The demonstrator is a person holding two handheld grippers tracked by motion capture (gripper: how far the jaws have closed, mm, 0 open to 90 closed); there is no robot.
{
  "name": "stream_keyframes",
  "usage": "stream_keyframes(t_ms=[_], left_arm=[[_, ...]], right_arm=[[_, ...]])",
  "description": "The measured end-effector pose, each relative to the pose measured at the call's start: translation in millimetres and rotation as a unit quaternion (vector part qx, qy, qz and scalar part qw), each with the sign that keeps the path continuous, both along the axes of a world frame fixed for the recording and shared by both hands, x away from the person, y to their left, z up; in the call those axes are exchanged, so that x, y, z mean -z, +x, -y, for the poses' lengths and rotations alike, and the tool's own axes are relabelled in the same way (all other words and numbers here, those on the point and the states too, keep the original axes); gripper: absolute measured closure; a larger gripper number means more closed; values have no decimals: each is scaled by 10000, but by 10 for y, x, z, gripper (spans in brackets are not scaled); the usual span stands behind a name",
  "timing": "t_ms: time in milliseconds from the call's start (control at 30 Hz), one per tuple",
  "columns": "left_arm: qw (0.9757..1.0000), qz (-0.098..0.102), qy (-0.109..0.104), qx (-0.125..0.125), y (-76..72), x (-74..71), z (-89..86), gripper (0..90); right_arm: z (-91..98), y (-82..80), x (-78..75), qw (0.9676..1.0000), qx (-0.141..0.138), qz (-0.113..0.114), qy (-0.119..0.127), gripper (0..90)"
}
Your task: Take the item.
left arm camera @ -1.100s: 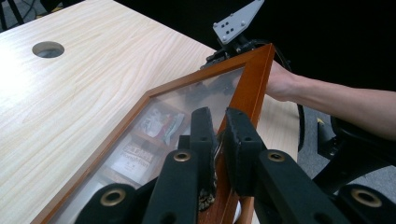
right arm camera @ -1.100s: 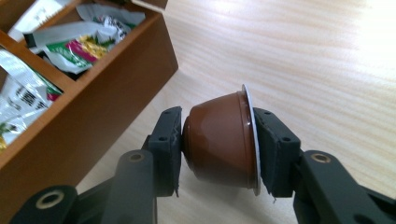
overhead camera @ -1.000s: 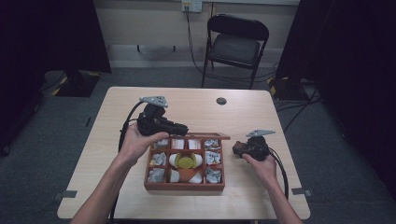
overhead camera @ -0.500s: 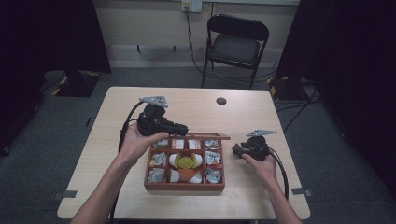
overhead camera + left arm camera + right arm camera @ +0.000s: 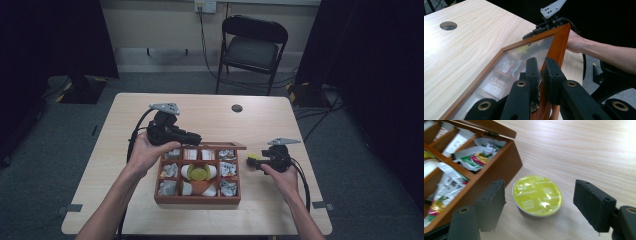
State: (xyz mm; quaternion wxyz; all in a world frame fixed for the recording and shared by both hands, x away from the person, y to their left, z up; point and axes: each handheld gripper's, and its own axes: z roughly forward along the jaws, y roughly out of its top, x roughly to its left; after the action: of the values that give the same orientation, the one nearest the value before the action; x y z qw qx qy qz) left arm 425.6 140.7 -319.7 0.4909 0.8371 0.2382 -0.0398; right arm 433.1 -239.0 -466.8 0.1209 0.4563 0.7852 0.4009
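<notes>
Clamping box lid [image 5: 556, 47] edge, left hand-held gripper [image 5: 541, 72]; right hand-held gripper [image 5: 539, 202] just opening, capsule [image 5: 537, 195] loose between.

Pale wooden table [image 5: 125, 165]; wooden box [image 5: 197, 199], yellow capsule [image 5: 537, 195]

Printed repeatedly across the yellow-green foil lid of the coffee capsule [image 5: 537, 195]: "CAPPUCCINO". Lettering on the sachets [image 5: 475, 155] in the wooden box [image 5: 506, 162]: too blurred to read.
</notes>
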Motion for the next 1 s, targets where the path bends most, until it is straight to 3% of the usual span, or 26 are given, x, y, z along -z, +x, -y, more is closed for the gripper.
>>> stream_keyframes(t_ms=[400,767,1000], left_arm=[[10000,-45,44,58,-14,9,9,823],[9998,-96,117,96,-37,23,20,822],[9994,-168,224,179,-64,39,39,821]], right_arm=[[81,-224,-160,9997,-4,228,-27,256],[180,-479,-54,9996,-176,-38,-234,235],[196,-549,113,9991,-125,-144,-370,247]])
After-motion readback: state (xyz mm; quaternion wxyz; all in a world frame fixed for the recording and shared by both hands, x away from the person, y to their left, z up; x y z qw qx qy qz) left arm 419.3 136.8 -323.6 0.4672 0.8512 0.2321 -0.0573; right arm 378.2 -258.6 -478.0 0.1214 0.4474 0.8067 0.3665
